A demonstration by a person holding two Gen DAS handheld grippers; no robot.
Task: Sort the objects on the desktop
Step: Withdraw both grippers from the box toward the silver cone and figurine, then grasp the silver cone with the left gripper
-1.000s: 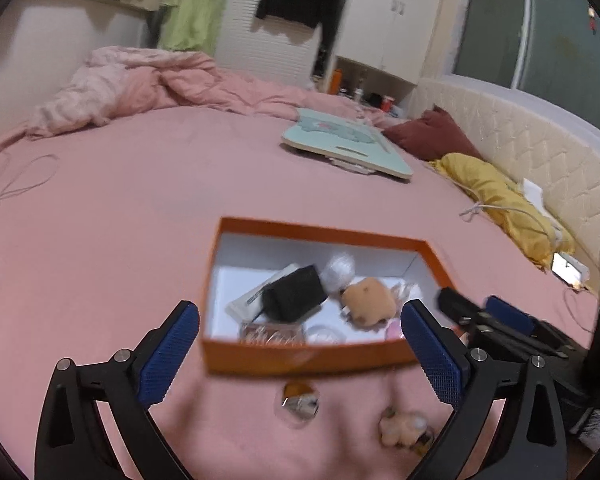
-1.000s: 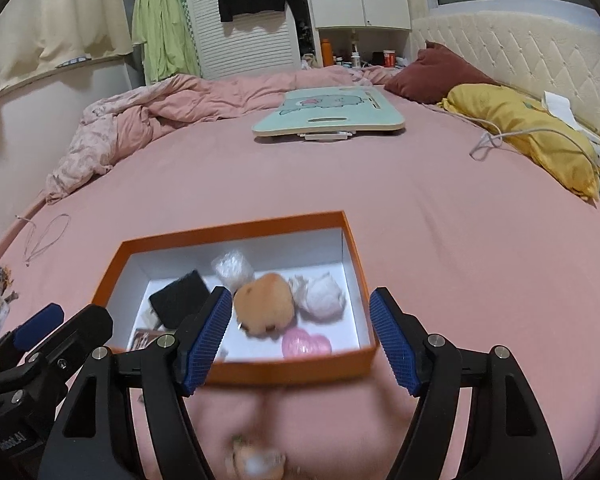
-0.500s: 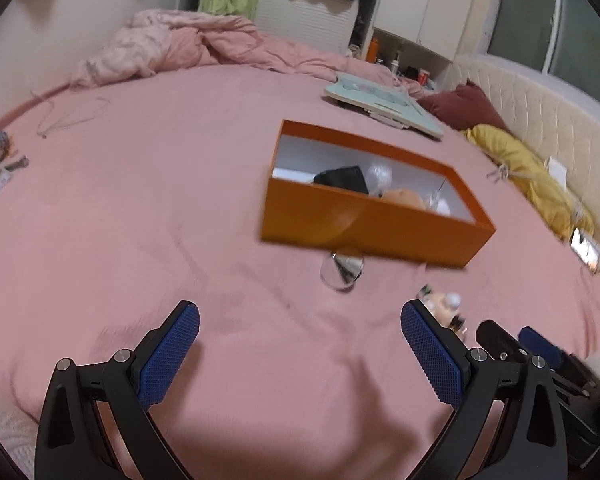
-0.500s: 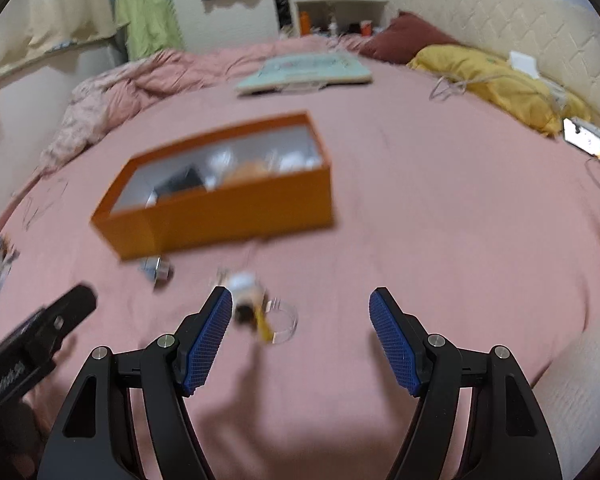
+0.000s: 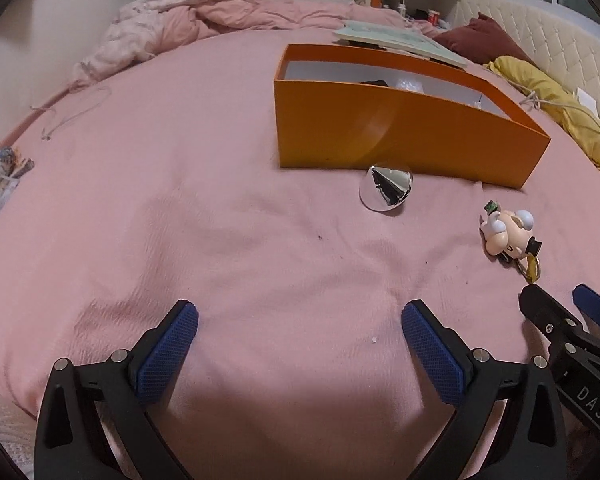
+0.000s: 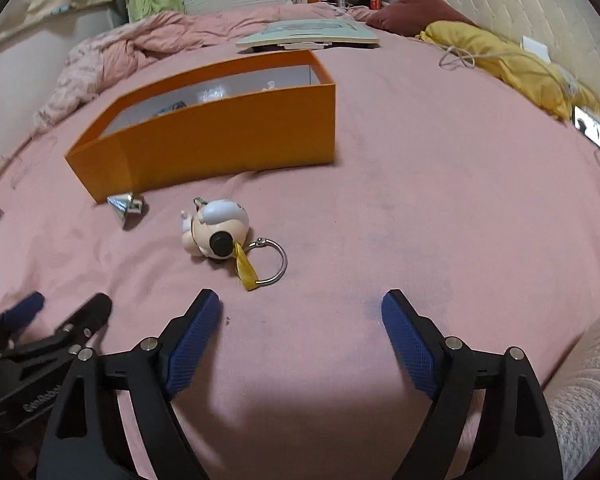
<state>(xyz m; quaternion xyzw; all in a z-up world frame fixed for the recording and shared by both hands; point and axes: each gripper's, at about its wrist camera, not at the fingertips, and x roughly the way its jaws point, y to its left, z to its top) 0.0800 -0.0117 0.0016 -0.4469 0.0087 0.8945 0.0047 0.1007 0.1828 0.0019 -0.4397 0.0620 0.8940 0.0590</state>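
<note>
An orange box (image 5: pixel 400 136) (image 6: pixel 220 136) stands on the pink bedspread with several small items inside, mostly hidden by its front wall. A shiny silver cone (image 5: pixel 386 193) (image 6: pixel 125 207) lies just in front of the box. A small cream figurine keychain (image 5: pixel 508 234) (image 6: pixel 218 234) with a yellow tag and metal ring (image 6: pixel 272 264) lies nearby. My left gripper (image 5: pixel 300 328) is open and empty, well short of the cone. My right gripper (image 6: pixel 302 316) is open and empty, just behind and right of the keychain.
A crumpled pink duvet (image 5: pixel 188 28) lies at the back left. A pale green board (image 6: pixel 308 34) rests behind the box. A yellow pillow (image 6: pixel 504 56), a white cable and a phone (image 6: pixel 594 136) are at the right. A sleeve (image 6: pixel 588 400) shows at bottom right.
Both grippers have pulled back and down from above the box. The cone and the keychain now lie ahead of the open fingers, and the box is seen side-on.
</note>
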